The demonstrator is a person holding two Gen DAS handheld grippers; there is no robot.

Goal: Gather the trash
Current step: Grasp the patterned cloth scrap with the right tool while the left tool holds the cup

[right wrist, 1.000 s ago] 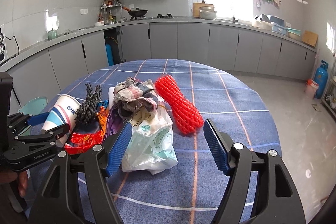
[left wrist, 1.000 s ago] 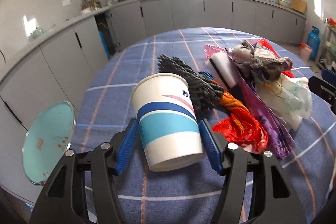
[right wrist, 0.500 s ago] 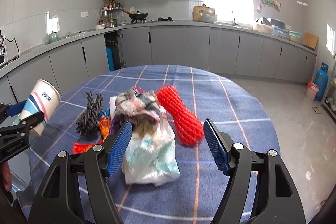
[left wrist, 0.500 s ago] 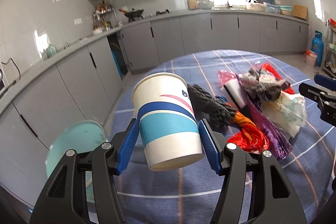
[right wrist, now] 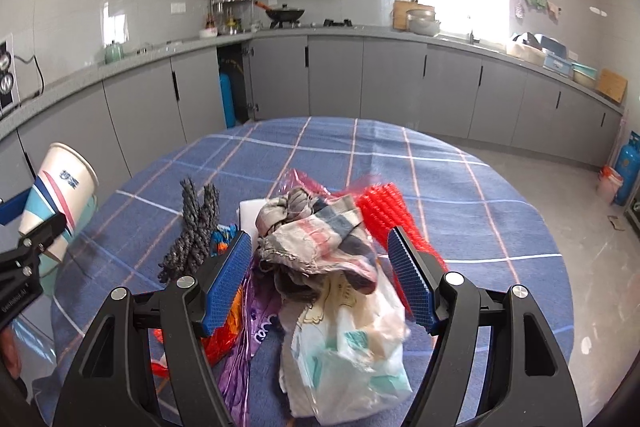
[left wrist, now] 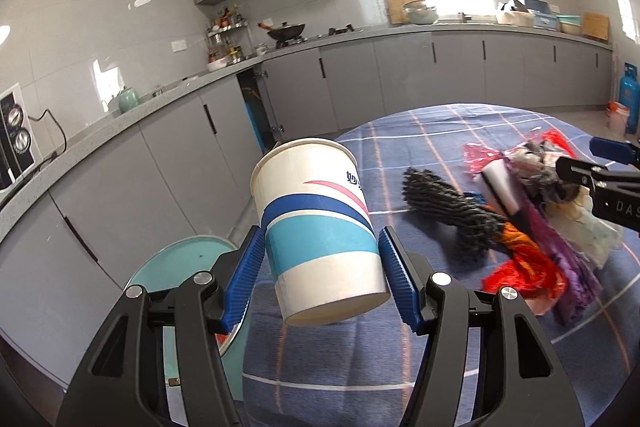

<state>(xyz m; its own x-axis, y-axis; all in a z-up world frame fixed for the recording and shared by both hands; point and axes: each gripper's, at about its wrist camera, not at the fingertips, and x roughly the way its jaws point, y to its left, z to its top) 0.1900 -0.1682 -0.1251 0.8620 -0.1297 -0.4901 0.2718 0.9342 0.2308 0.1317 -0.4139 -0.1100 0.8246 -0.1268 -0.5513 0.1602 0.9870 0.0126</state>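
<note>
The paper cup (left wrist: 320, 227), pinched between the blue pads of the left tool (left wrist: 320, 263), has been lifted off the surface (left wrist: 400, 155) and carried out past its left edge since a second ago; the right tool (right wrist: 320, 275) has drawn in over the trash pile. One cup, held with its rim tipped away from the camera, now hangs above one round teal bin (left wrist: 180, 263) on the floor, seen only in the left wrist view. To its right on the blue checked cloth lies one dark knitted bundle (left wrist: 452, 211), then one orange-red wrapper (left wrist: 524, 267), one purple bag (left wrist: 560, 259) and one white plastic bag (right wrist: 352, 343) with one crumpled plaid cloth (right wrist: 316, 235) on top. The right wrist view alone shows one red foam net (right wrist: 384, 211) clearly, at the far right of the pile. The right tool stands spread, pads either side of the cloth and bag, gripping nothing.
</note>
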